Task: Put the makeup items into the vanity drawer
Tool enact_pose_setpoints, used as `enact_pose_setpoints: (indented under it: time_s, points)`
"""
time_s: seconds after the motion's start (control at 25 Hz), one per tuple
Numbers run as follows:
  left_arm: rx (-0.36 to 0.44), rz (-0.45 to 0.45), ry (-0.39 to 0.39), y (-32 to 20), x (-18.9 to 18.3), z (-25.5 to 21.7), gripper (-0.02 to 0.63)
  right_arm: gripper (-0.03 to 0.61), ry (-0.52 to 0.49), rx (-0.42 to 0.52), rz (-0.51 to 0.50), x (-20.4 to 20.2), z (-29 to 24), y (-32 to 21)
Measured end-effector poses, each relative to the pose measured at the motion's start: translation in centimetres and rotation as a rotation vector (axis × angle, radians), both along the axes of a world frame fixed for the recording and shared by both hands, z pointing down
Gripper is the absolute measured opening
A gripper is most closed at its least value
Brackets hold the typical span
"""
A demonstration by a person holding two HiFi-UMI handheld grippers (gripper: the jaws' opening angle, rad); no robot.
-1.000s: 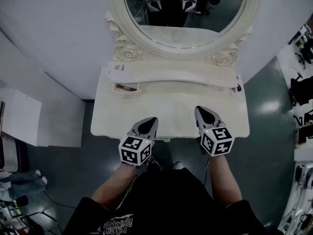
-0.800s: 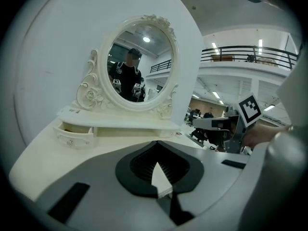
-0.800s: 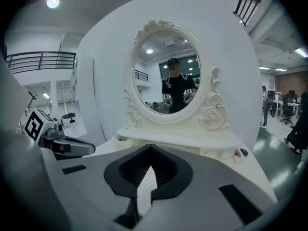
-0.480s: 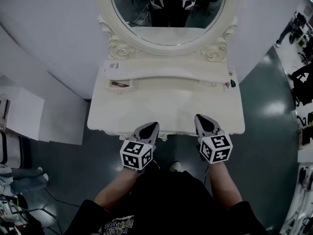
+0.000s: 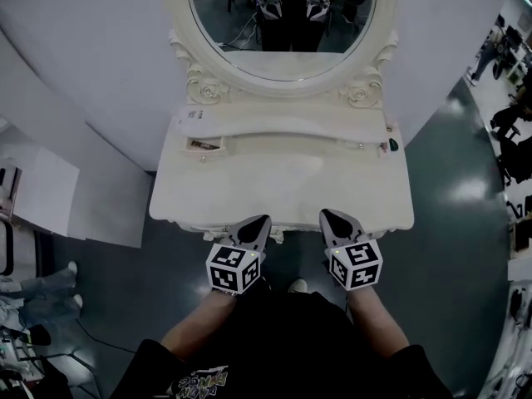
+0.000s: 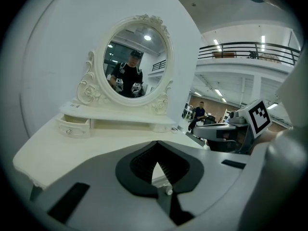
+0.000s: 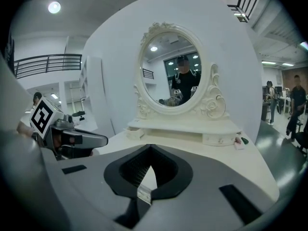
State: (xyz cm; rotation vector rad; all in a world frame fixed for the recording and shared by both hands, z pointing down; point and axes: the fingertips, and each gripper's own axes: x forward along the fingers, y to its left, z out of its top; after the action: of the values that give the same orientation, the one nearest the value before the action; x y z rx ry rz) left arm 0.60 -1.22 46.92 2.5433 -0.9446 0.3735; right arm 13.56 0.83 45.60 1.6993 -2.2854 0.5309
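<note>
Left tongs (image 5: 261, 220) and right tongs (image 5: 327, 215), closed and empty, hover at the desk's (image 5: 283, 185) near edge; makeup items (image 5: 390, 145) at its far-right corner, well apart from the open drawer (image 6: 74, 126), could be nudged off.

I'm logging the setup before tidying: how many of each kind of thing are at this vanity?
Mirror: 1
Drawers: 2, the left drawer open, plus the right drawer
Small loose items: 2, a pinkish item and a dark green item
Grippers: 2, left gripper and right gripper, both shut, empty
Total: 7
</note>
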Motion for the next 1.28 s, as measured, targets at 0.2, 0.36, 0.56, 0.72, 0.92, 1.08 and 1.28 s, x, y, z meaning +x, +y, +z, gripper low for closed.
enact_pose_setpoints:
  time_s: [0.2,0.36,0.56,0.72,0.92,1.08,1.28]
  points:
    - [-0.002,0.003,-0.007,0.4,0.1,0.0,0.008,0.029,0.003,0.002,-0.027,-0.7,0.0,0.2]
    - [0.006,-0.003,-0.007,0.3,-0.1,-0.3,0.008,0.029,0.0,0.014,-0.03,-0.8,-0.2,-0.1]
    - [0.003,-0.006,-0.014,0.5,-0.4,-0.3,0.008,0.028,-0.008,0.012,-0.034,-1.0,0.1,-0.1]
    - [-0.001,-0.002,-0.014,0.7,-0.3,-0.1,0.008,0.028,-0.012,0.006,-0.04,-1.2,0.5,0.0]
    - [0.004,0.003,-0.014,0.8,-0.2,-0.1,0.008,0.029,-0.011,0.002,-0.045,-1.3,0.6,0.1]
    - [0.003,0.006,-0.014,0.7,0.1,0.0,0.008,0.028,-0.01,-0.005,-0.046,-1.2,0.8,0.1]
    - [0.003,0.007,-0.01,0.9,0.2,0.0,0.008,0.029,-0.006,-0.008,-0.053,-1.3,0.9,0.2]
